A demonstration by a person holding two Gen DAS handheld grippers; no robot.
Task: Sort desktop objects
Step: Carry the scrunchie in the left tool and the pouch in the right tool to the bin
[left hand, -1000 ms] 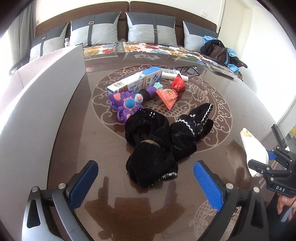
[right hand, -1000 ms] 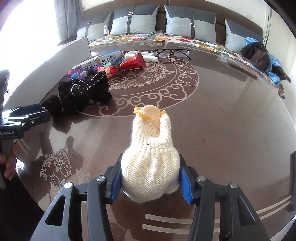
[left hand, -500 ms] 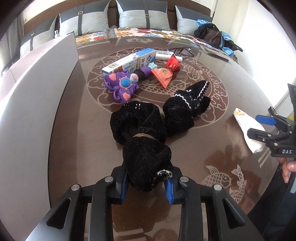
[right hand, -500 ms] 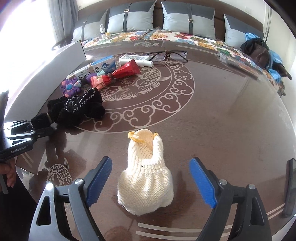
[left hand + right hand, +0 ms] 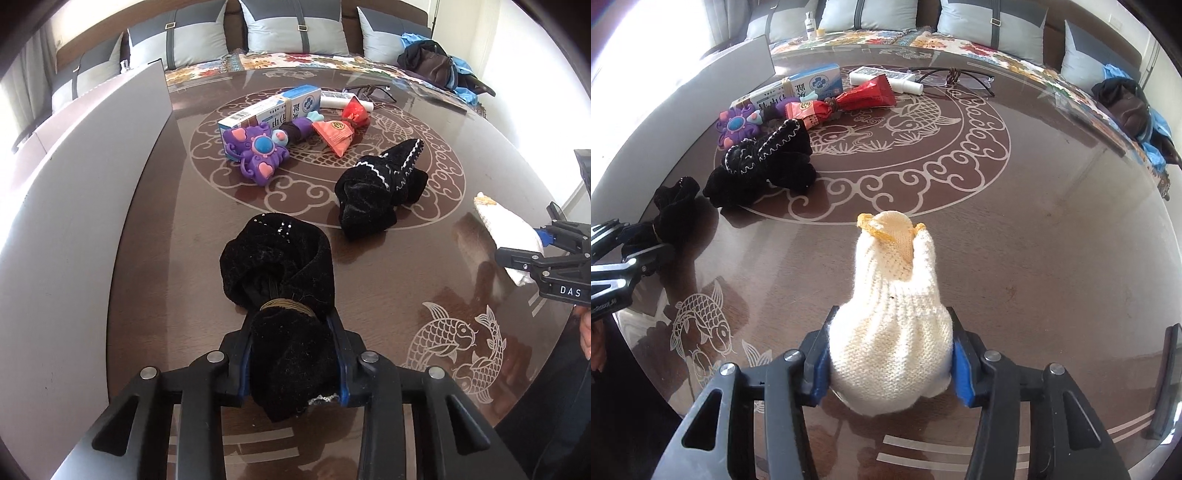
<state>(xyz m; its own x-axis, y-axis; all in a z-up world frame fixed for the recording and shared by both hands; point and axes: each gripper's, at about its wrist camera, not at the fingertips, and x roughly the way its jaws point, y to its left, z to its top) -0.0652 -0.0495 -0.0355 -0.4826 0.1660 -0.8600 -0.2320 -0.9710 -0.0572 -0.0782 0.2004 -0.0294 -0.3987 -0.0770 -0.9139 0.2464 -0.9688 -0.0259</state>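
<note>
My left gripper (image 5: 291, 332) is shut on the near end of a black knitted glove (image 5: 277, 254), which lies on the dark patterned table (image 5: 406, 280). A second black glove with white stitching (image 5: 376, 192) lies apart from it, further right. In the right wrist view my right gripper (image 5: 890, 339) is closing its jaws, and its blue pads press both sides of a cream knitted glove (image 5: 894, 295) with a yellow cuff. That same cream glove (image 5: 506, 229) and the right gripper (image 5: 543, 243) show at the right edge of the left wrist view.
Behind the gloves lie a purple toy (image 5: 258, 151), a blue-white medicine box (image 5: 273, 107), red snack packets (image 5: 336, 133), a white tube (image 5: 882, 75) and glasses (image 5: 953, 77). A tall grey panel (image 5: 74, 221) lines the table's left side. A sofa with cushions and a bag (image 5: 428, 62) stands behind.
My left gripper closed on the black glove and drew it away from the stitched glove. My right gripper opened around the cream glove, then closed on it again.
</note>
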